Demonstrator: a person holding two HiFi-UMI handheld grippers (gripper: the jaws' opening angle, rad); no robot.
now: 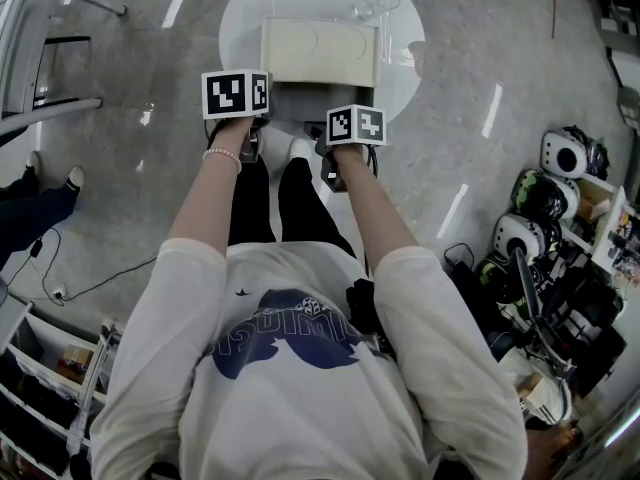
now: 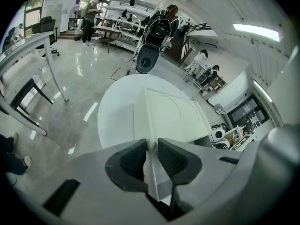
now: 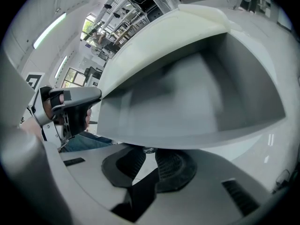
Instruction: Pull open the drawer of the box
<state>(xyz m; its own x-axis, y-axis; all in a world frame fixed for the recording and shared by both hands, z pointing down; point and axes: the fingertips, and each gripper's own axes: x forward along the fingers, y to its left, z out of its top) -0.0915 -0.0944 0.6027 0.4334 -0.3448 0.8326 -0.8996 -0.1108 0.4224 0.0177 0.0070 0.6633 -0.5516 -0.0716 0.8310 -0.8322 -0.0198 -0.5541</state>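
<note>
Drawer (image 3: 197,88) open, right gripper (image 3: 150,154) on knob (image 3: 149,149)

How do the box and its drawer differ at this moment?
The box is cream; the drawer is grey. The box has a closed top; the drawer is open-topped and looks empty. The box sits on the round table; the drawer sticks out of it towards the person. Both are rectangular and similarly wide.
</note>
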